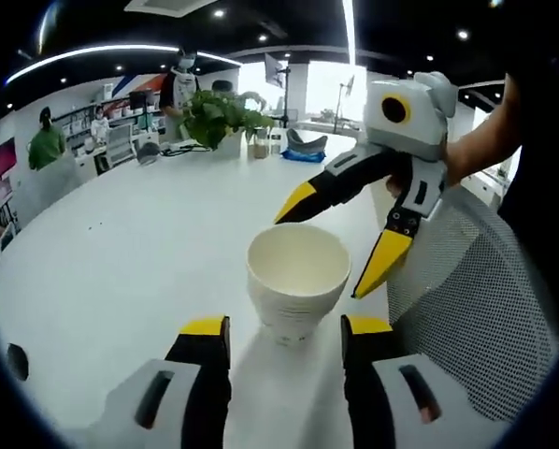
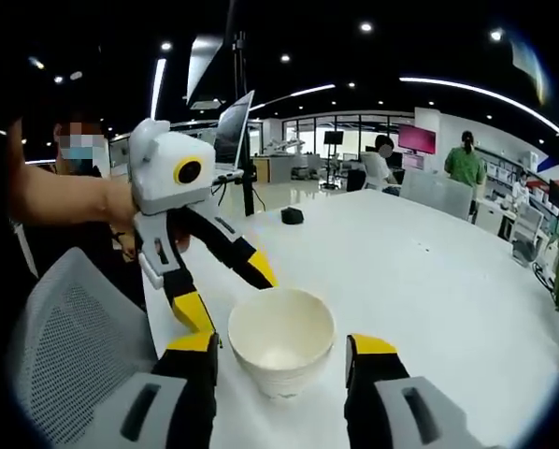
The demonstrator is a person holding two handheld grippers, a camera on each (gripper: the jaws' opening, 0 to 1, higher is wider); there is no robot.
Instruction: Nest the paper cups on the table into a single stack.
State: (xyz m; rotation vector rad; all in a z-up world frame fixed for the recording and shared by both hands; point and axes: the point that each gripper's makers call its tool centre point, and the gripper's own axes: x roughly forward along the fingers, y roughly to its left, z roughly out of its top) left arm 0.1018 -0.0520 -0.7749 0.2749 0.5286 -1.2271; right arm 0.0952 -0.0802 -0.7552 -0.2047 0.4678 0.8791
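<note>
you have one paper cup stack standing upright on the white table, its mouth open and empty, with ridges near the base that suggest several cups already nested, though you cannot count them. your left gripper sits low in front of it, jaws spread to either side of the base and not touching it. in the right gripper view your right gripper is likewise released, jaws apart around the same cup from the opposite side. both tools carry nothing. no loose cup shows on the table nearby, so you look to be at the end of the nesting, or between cups. next, judge whether any cup remains elsewhere; if so, swing one tool toward it while the stack stays put, keeping clear of the mesh chair back at the table edge.
</note>
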